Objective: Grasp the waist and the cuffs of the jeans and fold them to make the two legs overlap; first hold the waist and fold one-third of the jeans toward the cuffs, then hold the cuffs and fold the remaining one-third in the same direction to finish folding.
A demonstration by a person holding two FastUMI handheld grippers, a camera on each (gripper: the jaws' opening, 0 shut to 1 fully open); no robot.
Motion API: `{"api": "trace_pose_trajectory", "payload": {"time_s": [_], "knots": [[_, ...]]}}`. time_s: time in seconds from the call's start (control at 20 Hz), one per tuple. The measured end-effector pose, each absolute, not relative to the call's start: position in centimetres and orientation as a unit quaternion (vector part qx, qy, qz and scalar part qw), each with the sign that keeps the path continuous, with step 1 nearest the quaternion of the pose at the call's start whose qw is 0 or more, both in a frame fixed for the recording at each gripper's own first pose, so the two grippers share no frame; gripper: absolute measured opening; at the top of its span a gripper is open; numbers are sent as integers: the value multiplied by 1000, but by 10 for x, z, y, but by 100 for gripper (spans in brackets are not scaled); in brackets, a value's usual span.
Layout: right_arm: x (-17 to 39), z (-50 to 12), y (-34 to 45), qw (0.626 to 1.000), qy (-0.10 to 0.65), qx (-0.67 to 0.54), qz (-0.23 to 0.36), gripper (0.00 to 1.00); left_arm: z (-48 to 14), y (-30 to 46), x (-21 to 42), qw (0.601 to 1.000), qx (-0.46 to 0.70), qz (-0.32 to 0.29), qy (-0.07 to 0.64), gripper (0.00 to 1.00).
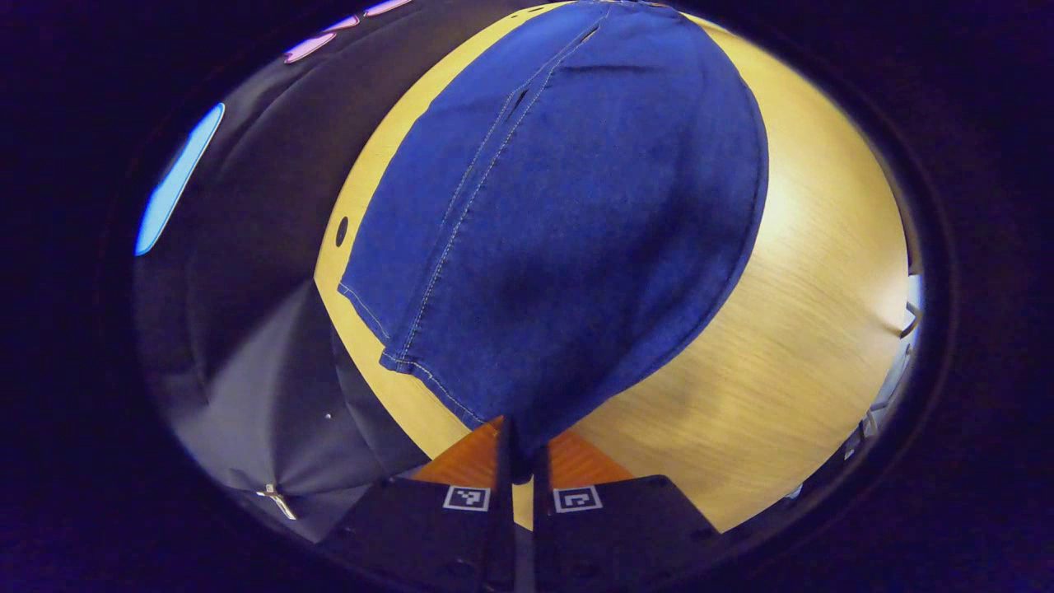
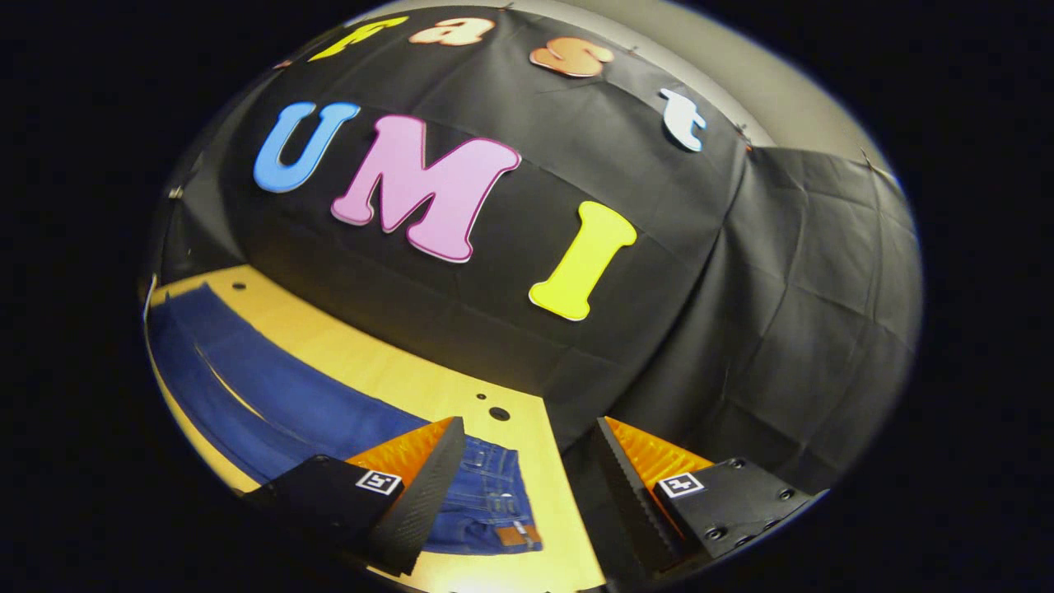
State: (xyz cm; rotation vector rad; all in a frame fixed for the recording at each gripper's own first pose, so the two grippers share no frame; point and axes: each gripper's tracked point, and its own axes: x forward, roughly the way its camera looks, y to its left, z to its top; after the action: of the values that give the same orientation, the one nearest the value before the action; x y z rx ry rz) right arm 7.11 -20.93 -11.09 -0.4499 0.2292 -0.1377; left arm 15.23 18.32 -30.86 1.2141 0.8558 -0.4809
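Left gripper [image 1: 520, 461], at the bottom of the left gripper view: fingers pressed nearly together, a fold of denim pinched between them. From that pinch the jeans [image 1: 560, 222] rise up and away as a broad blue panel, a stitched seam running lengthwise along its left half and a hemmed edge showing at lower left. Which end of the garment is gripped cannot be told from this view. The cloth hangs over the wooden table [image 1: 807, 313], whose pale grain shows to the right and in a narrow strip along the left of the denim. A small dark hole sits in the tabletop near that left strip. Beyond the table edge at left, the black cloth wall [image 1: 247, 247].

Right gripper [image 2: 527, 461], at the bottom of the right gripper view: fingers spread wide apart, nothing between them, tips in the air above the table's near corner. Below and between the fingers lies the waist end of the jeans [image 2: 288, 395], with belt loops and a brown patch visible just beside the left-hand finger. The fingers do not touch the denim here. From the waist the legs stretch flat along the table [image 2: 370, 362] toward the far left, a thin pale gap between the two legs. Two small dark holes mark the tabletop near the waist. Black cloth wall [image 2: 741, 313] fills the background behind the table.
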Motion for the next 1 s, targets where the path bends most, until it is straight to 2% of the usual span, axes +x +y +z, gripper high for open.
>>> {"api": "trace_pose_trajectory", "payload": {"time_s": [0.1,0.25,0.55,0.6,0.7,0.8,0.85,0.9,1.0], "knots": [[77,-141,-228,931,143,-337,-7,96,-309,180,151,717,534,-222,389,5],[65,-188,-237,872,195,-437,102,96,-308,179,150,718,537,-222,383,6],[35,-309,-260,713,293,-575,274,96,-310,177,149,707,552,-211,388,6],[28,-342,-267,691,310,-585,291,97,-309,177,149,702,560,-207,389,6],[22,-377,-283,669,345,-588,296,96,-309,177,148,699,563,-200,393,6],[35,-400,-283,641,327,-623,308,96,-309,175,149,695,563,-193,403,6],[43,-401,-280,642,312,-631,305,90,-309,175,149,697,561,-188,406,6],[46,-401,-278,642,308,-634,300,91,-309,176,149,698,558,-185,408,7],[48,-403,-273,638,305,-641,299,83,-309,174,149,699,560,-176,408,6]]}}
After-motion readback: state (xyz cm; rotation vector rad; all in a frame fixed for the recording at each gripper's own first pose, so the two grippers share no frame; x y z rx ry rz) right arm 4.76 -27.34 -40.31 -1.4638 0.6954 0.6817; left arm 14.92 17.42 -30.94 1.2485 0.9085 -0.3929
